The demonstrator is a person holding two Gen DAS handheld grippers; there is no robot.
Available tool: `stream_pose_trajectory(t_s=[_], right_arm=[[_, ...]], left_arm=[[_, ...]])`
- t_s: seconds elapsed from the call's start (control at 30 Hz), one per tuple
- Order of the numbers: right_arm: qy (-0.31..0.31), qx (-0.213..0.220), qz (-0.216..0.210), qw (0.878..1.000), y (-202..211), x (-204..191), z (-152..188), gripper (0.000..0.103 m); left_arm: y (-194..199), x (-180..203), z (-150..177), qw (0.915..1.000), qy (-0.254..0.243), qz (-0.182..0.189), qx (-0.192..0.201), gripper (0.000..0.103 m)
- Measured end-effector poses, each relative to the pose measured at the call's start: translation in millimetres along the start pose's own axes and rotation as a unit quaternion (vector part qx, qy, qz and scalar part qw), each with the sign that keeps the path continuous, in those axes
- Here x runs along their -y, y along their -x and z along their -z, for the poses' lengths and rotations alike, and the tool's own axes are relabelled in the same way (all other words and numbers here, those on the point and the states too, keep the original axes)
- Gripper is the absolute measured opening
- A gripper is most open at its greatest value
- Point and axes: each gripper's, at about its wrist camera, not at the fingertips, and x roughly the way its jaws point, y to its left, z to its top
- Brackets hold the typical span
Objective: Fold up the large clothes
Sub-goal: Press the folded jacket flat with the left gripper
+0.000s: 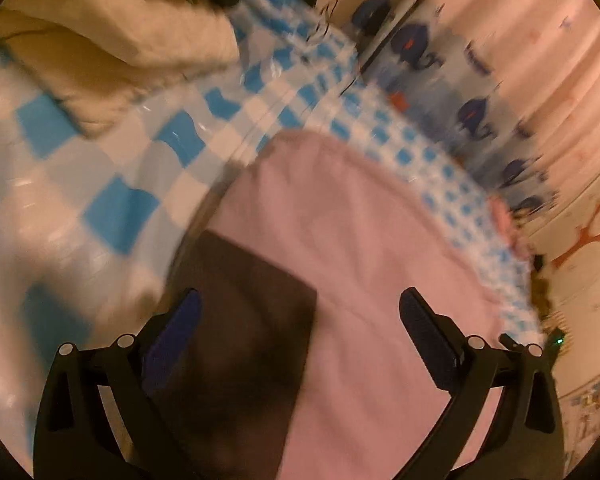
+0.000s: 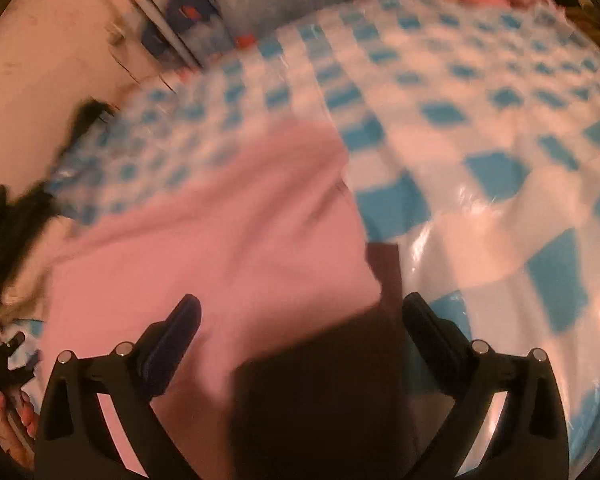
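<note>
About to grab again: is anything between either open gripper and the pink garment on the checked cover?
Nothing visible: left gripper and right gripper hang open over the pink garment and its dark panel.

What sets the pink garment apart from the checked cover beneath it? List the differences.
The pink garment is plain, while the checked cover carries blue and white squares. The garment looks matte; the cover is glossy with glints. The garment takes up only part of the surface, and the cover spreads well beyond it. Both lie spread out flat.

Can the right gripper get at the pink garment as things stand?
Probably yes. The right gripper has its jaws open and empty right over the pink garment, which lies flat on the checked sheet. Nothing sits between; only the dark patch overlaps it.
</note>
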Motion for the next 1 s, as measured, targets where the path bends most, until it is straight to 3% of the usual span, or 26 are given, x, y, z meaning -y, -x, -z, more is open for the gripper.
stream_pose_trajectory(t_s=[0.1,0.23,0.4,0.53,0.67,0.73,0.83,1.0], right_arm=[[0.039,0.031,-0.033,0.998,41,-20,21,0.097],[0.08,0.023,-0.072,0.994,73,-52,56,0.097],[0.092,-0.015,-0.097,0.991,74,-72,92,0.097],[0.062,-0.033,-0.11,0.991,75,-74,112,0.097],[0.063,-0.031,-0.117,0.991,83,-77,120,0.097],[0.065,-0.028,-0.117,0.991,88,-77,121,0.097],[0.076,-0.024,-0.108,0.991,93,-78,121,0.097],[0.07,-0.023,-0.106,0.992,90,-79,119,0.097]], left_arm=[[56,-26,23,0.9992,0.03,0.025,0.005,0.096],[81,-71,67,0.9911,0.118,0.049,-0.035,0.096],[66,-96,119,0.9711,0.204,0.101,-0.071,0.096],[41,-93,135,0.9573,0.245,0.141,-0.063,0.096],[23,-88,136,0.9565,0.259,0.129,-0.04,0.096],[23,-83,135,0.9531,0.263,0.148,-0.02,0.096],[26,-71,130,0.9591,0.241,0.148,0.001,0.096],[6,-93,130,0.9571,0.258,0.127,-0.033,0.095]])
